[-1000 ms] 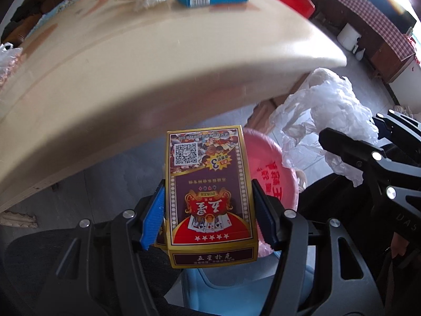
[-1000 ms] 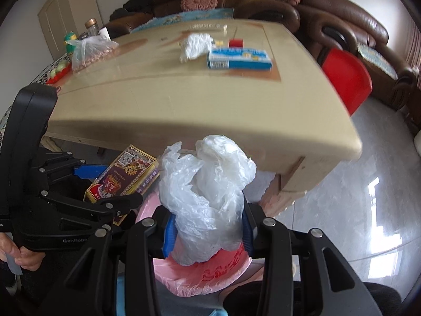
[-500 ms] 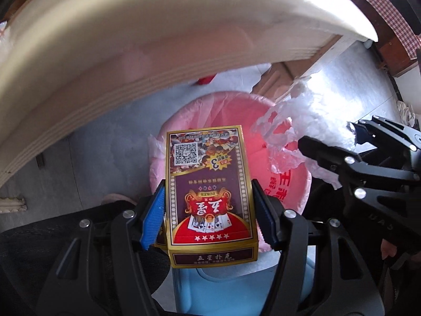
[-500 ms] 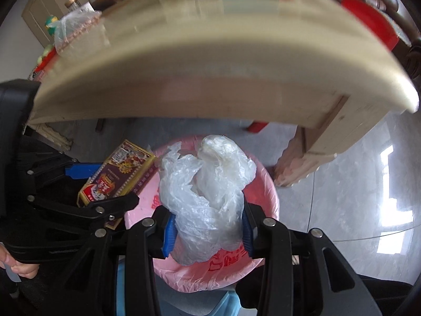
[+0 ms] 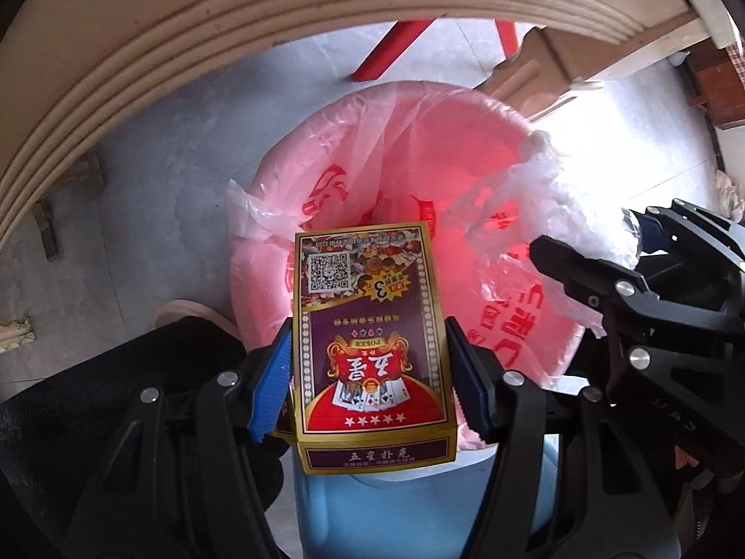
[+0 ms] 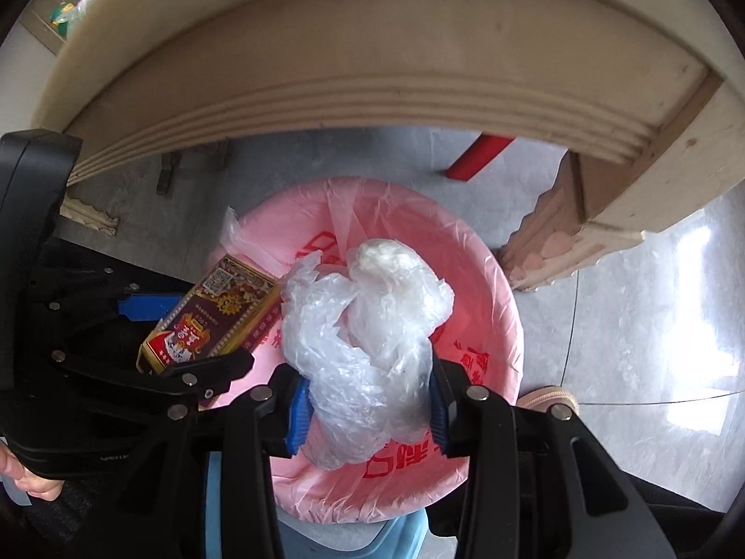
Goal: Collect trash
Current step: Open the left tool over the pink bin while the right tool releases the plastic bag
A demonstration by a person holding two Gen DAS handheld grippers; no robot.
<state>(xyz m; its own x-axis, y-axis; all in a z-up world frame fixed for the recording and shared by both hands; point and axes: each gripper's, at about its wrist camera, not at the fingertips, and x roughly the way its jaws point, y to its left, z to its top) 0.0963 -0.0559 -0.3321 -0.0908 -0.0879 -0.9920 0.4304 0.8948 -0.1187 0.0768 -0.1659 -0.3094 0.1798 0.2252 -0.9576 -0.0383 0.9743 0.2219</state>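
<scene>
drop-off step, by the look of it: both tools hang over the bin [image 5: 465,149] w/ pink liner, each carrying one piece of trash. left tool [image 5: 370,382] is clamped on the card box [image 5: 372,335], blue pads pressing its long sides, box centre-low in the left wrist view and poking out over the near rim of the bin. right tool [image 6: 368,407] is closed round the crumpled clear plastic bag [image 6: 363,340], which bulges up above the pads in the middle of the right wrist view, over the bin mouth.

next move, i'd say: let go of both so they fall inside. bag sits well over the opening; the box is nearer the rim, at left of the right wrist view, so prob needs a nudge fwd before release or it may catch the edge. bag is light, may cling to the pads.

hard to tell: bin bottom is mostly hidden behind box + bag, only a hint of smth pale down there. worktop [image 6: 372,46] shows just its moulded edge and underside across the top of both frames, its top out of sight. red leg [image 6: 479,156] upper centre, cut off by the worktop edge.
</scene>
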